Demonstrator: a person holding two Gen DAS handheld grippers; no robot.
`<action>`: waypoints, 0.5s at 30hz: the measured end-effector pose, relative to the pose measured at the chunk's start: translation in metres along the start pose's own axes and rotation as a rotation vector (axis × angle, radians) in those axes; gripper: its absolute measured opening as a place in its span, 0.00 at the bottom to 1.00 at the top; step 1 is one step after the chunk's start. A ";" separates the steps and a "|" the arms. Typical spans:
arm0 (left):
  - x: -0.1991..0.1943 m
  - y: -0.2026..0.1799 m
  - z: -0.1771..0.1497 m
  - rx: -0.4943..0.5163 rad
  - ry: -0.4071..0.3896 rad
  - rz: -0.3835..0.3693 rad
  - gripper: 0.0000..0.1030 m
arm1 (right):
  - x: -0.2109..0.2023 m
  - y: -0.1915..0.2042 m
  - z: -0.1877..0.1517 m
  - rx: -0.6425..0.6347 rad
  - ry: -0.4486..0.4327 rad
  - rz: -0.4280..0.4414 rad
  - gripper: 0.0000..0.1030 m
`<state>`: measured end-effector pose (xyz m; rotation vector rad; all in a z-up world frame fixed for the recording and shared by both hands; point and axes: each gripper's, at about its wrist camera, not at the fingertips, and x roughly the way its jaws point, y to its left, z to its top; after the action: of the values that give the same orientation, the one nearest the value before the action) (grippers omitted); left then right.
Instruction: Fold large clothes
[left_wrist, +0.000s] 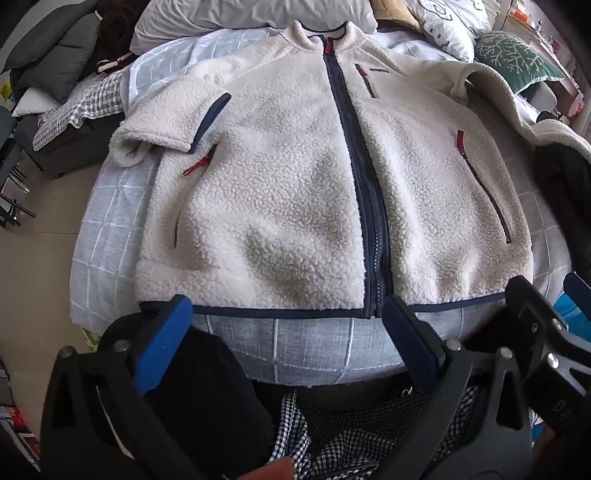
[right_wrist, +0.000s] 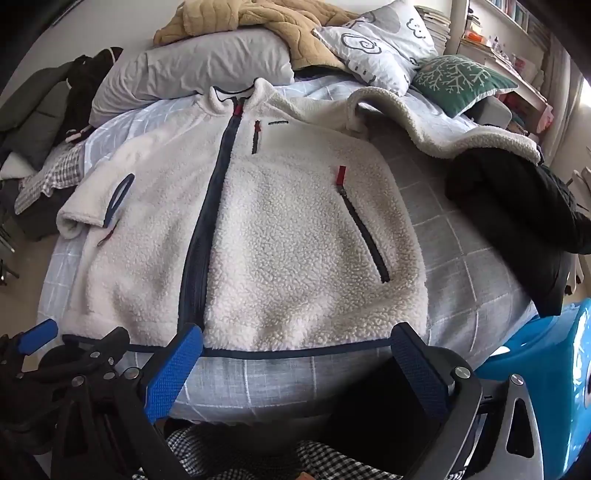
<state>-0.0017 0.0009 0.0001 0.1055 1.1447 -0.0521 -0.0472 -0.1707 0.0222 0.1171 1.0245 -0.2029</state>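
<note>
Both my left gripper (left_wrist: 288, 339) and right gripper (right_wrist: 295, 363) hover, jaws apart, just beside the hem of a white fleece jacket (left_wrist: 295, 192) lying flat on the bed (left_wrist: 110, 251).

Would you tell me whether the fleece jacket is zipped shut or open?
Zipped shut: the fleece jacket has its navy zipper closed from hem to collar.

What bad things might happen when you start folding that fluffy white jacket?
1. The fleece jacket is thick, so the open left gripper and right gripper near its hem might pinch only the top layer.
2. One sleeve is already folded in, but the other sleeve trails toward the black garment and could snag it.
3. The checked bedsheet might get grabbed too.
</note>
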 end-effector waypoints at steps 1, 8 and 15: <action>0.000 0.000 0.000 -0.001 0.001 0.001 0.99 | -0.001 0.000 0.000 0.001 -0.002 0.001 1.00; -0.001 0.000 0.001 -0.005 0.000 0.010 0.99 | -0.002 -0.001 0.000 0.001 -0.004 0.002 1.00; -0.004 0.004 0.002 -0.016 -0.011 0.030 0.99 | -0.003 0.001 0.002 -0.007 -0.008 0.009 1.00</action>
<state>-0.0014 0.0051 0.0045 0.1074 1.1317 -0.0170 -0.0466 -0.1696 0.0254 0.1143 1.0161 -0.1911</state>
